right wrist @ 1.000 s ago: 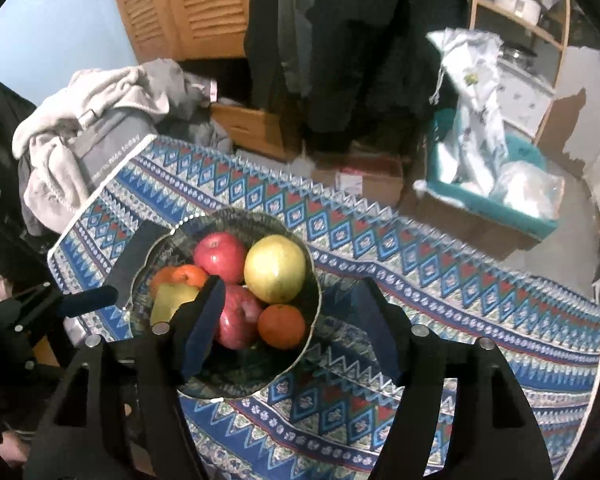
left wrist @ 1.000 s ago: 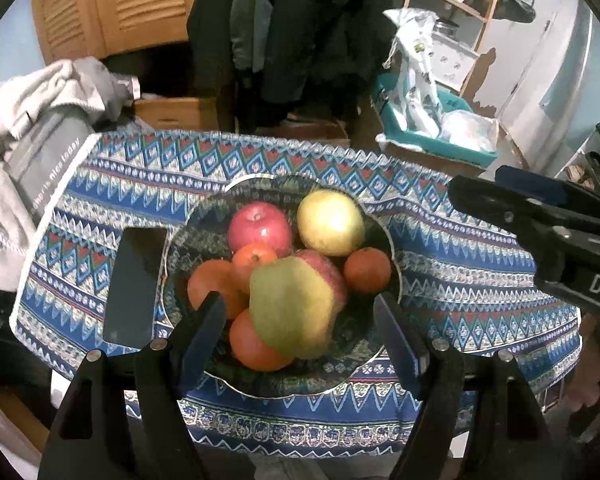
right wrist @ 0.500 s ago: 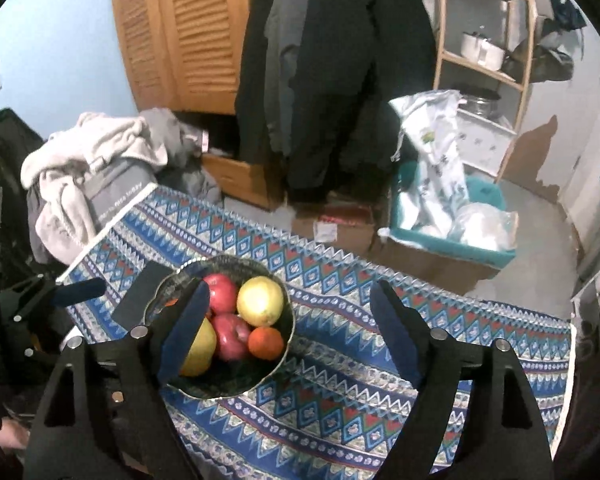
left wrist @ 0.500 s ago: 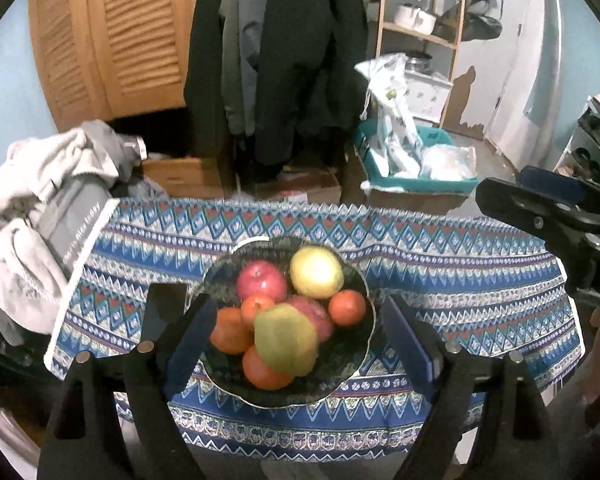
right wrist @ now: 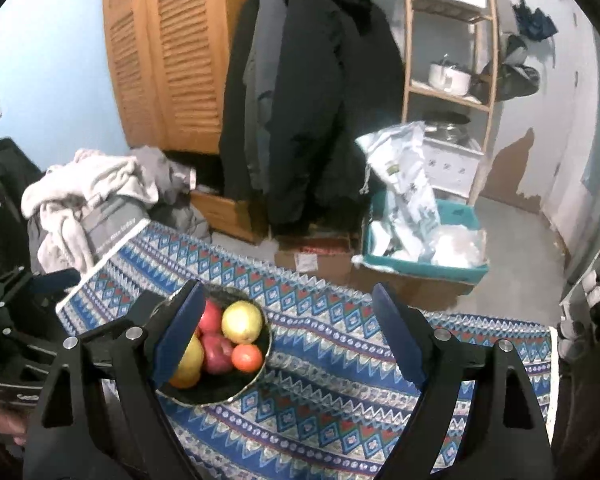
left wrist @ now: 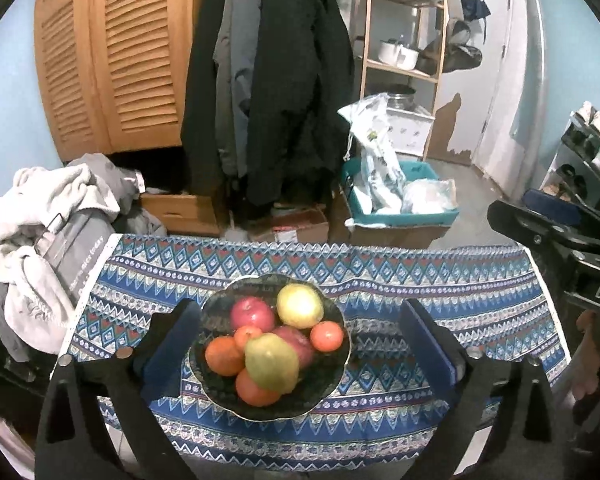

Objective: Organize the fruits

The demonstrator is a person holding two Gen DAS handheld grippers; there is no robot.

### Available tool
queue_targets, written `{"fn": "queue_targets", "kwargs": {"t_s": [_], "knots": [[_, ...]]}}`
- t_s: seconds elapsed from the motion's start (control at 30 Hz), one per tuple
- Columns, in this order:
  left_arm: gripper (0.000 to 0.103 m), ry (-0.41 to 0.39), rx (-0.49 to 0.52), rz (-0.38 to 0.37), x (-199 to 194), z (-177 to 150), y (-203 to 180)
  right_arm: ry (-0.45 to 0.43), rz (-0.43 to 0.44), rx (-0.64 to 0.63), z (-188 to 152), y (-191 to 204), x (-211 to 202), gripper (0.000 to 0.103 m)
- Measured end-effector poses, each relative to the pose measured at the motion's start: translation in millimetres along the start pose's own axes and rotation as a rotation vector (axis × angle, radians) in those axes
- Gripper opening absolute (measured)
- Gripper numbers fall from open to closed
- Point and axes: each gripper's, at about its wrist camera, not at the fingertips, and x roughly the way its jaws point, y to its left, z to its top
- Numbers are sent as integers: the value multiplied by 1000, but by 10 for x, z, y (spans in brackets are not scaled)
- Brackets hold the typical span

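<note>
A dark bowl point(left wrist: 332, 384) full of fruit stands on the patterned blue tablecloth point(left wrist: 440, 292). In it lie a red apple point(left wrist: 252, 313), a yellow apple point(left wrist: 300, 306), a green-yellow pear point(left wrist: 271, 362), another red apple point(left wrist: 300, 342) and several oranges point(left wrist: 224, 355). My left gripper point(left wrist: 300, 344) is open and empty, well above and back from the bowl. My right gripper point(right wrist: 292, 336) is open and empty, high above the table; the bowl point(right wrist: 240, 388) shows at its lower left, partly behind the left finger.
A dark phone point(left wrist: 162, 320) lies left of the bowl, mostly behind my finger. A pile of grey clothes point(left wrist: 40, 240) sits off the table's left end. Behind the table stand hanging coats point(left wrist: 272, 92), cardboard boxes, a teal bin point(left wrist: 400, 208) and a wooden shelf point(left wrist: 404, 40).
Both grippers have pulled up and back from the bowl, so the bowl looks smaller and more of the room shows. Both stay open and empty. The fruit has not moved.
</note>
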Motion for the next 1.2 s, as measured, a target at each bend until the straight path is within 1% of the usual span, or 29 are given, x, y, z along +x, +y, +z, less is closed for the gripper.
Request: {"fn": "queue_targets", "kwargs": {"t_s": [0.1, 0.33, 0.53, 0.77, 1.2], "knots": [[101, -13, -6, 6, -44, 33, -5, -18, -17, 7, -2, -55, -53, 84], [102, -30, -22, 27, -92, 69, 0, -21, -20, 26, -24, -149, -89, 84], [102, -21, -40, 21, -79, 69, 3, -13, -23, 25, -38, -178, -86, 84], [102, -19, -25, 28, -77, 63, -19, -10, -25, 25, -41, -191, -90, 84], [102, -24, -34, 35, -97, 51, -18, -11, -25, 23, -39, -195, -95, 84]]}}
